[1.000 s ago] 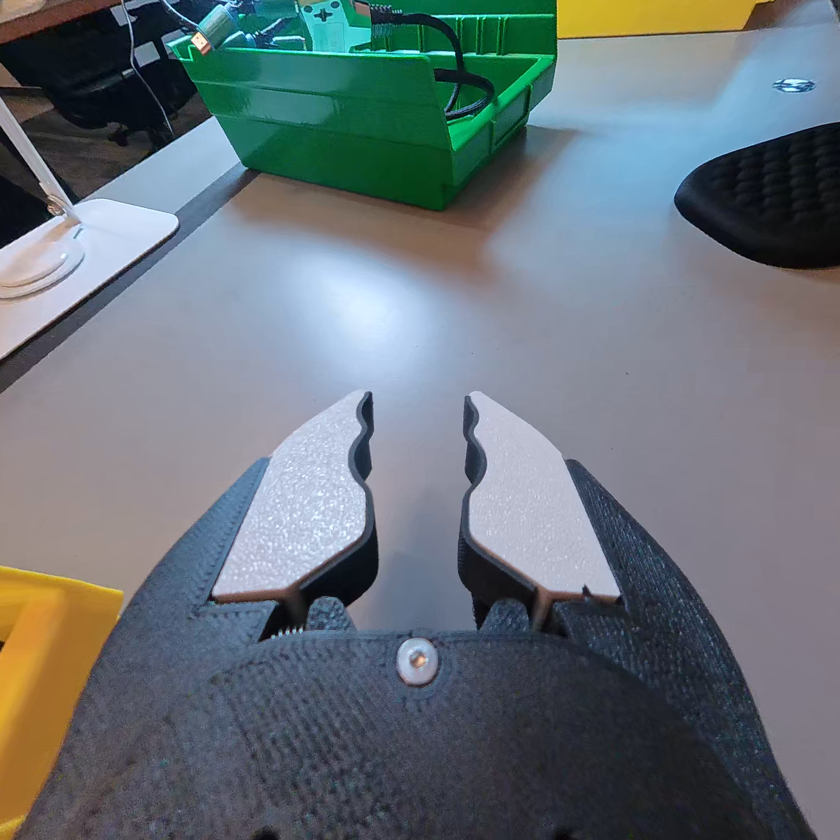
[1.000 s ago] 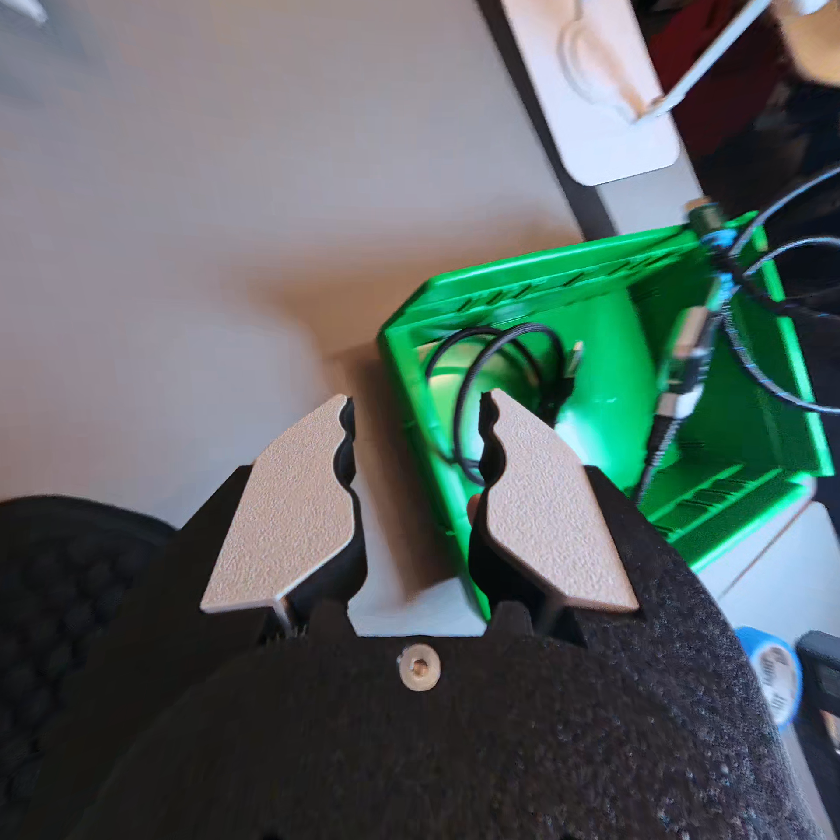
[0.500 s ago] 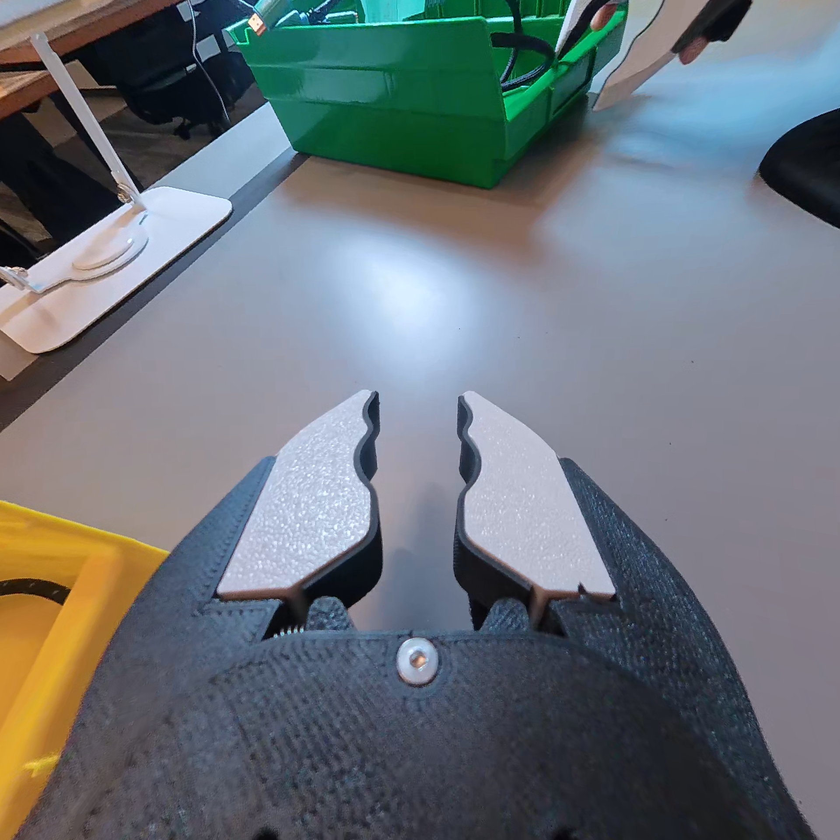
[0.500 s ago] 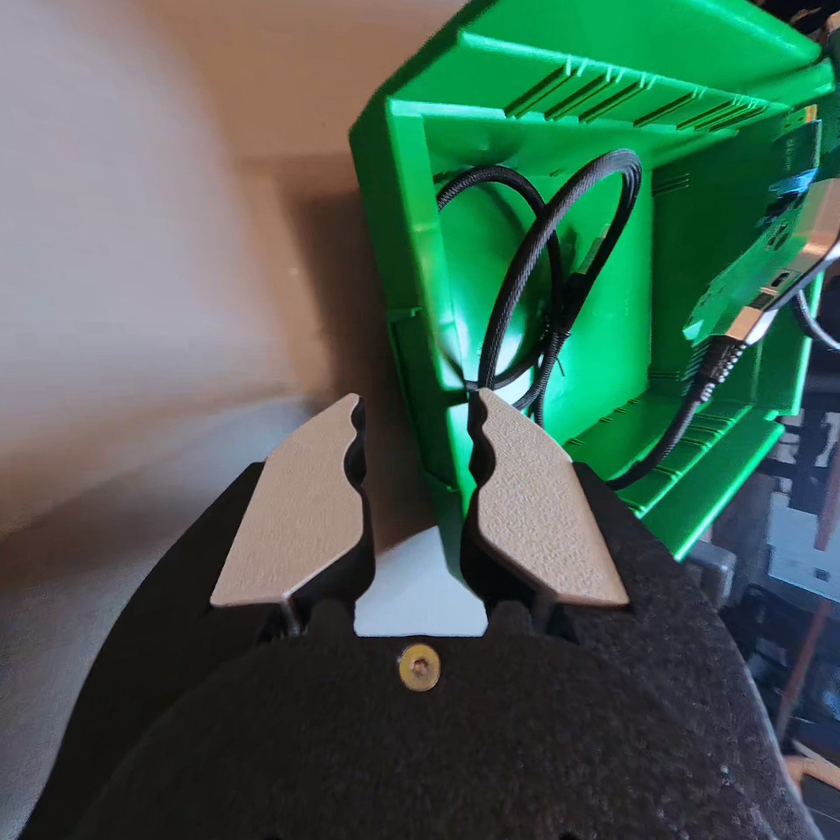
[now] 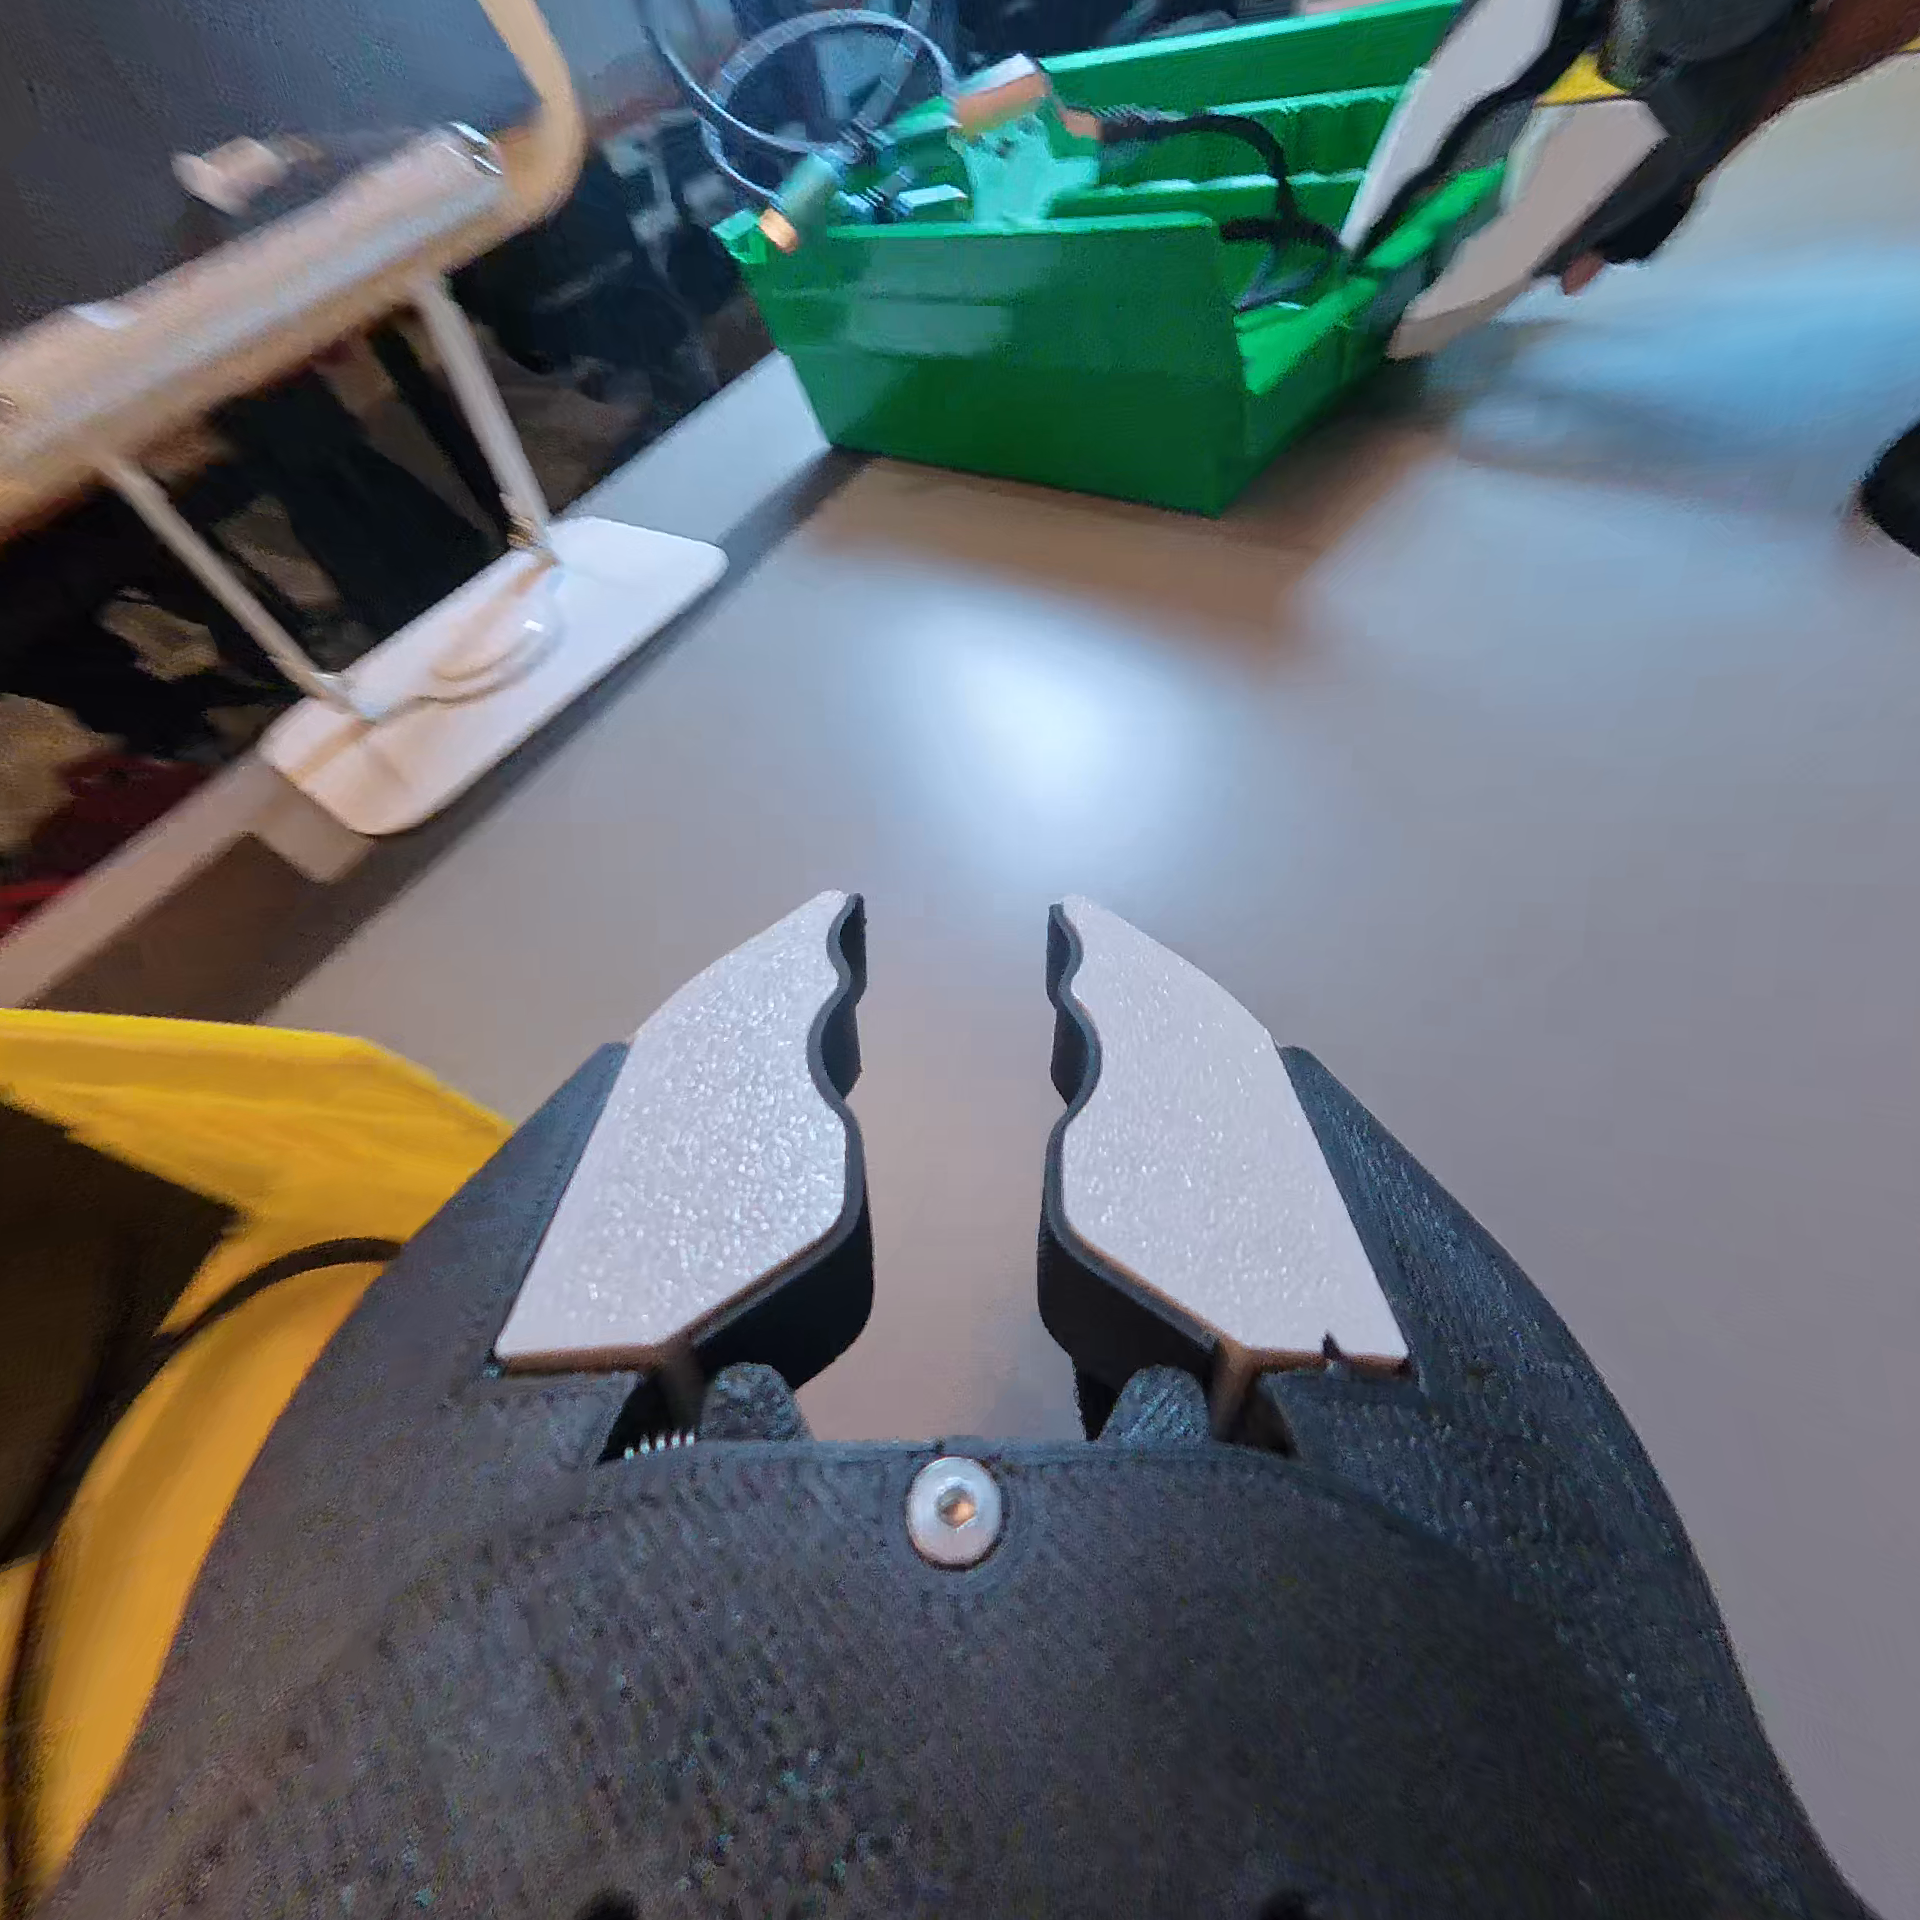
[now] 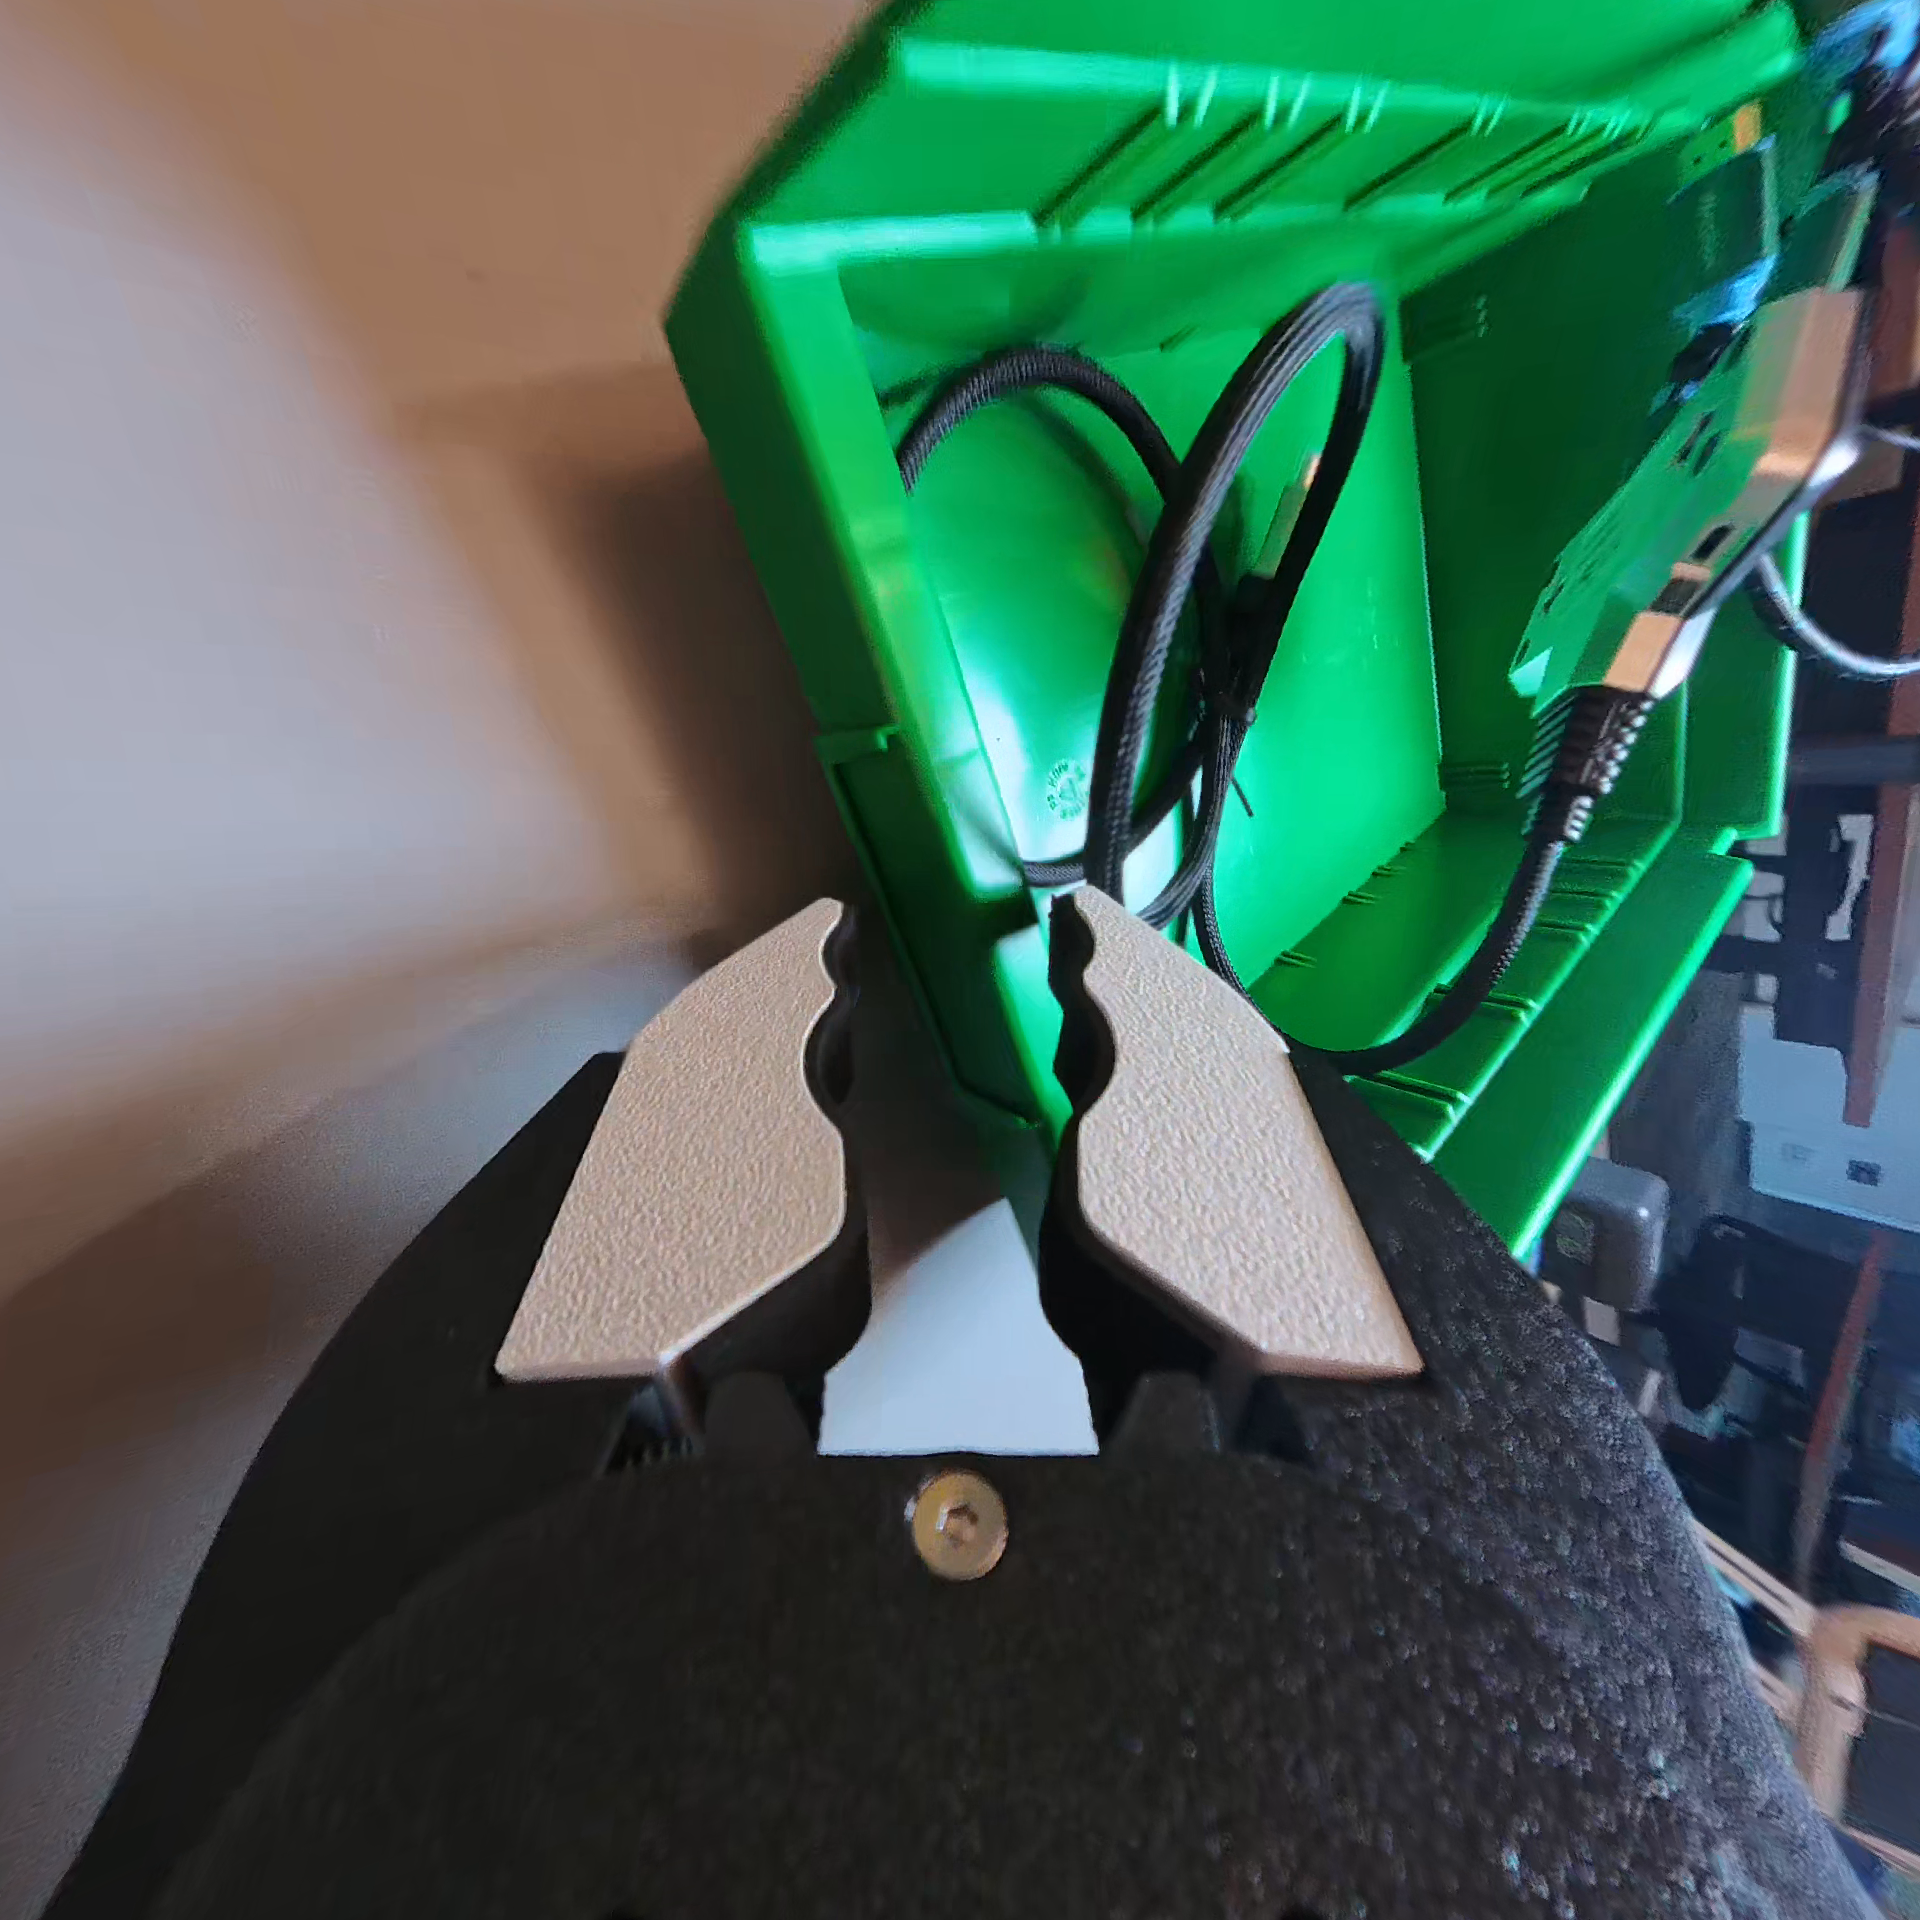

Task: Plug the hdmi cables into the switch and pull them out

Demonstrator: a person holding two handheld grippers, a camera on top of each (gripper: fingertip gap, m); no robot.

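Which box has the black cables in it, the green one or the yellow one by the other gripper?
The green bin: black braided cables lie coiled inside. The yellow bin is a different colour, cut off at the picture's edge.

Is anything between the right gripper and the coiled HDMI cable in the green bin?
Yes. The green bin's near wall sits between the open right gripper fingers. The coiled black cable lies just behind that wall, inside the bin.

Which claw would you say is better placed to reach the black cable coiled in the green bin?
The right claw: open at the green bin wall, beside the black cable. The left claw is far back over bare table.
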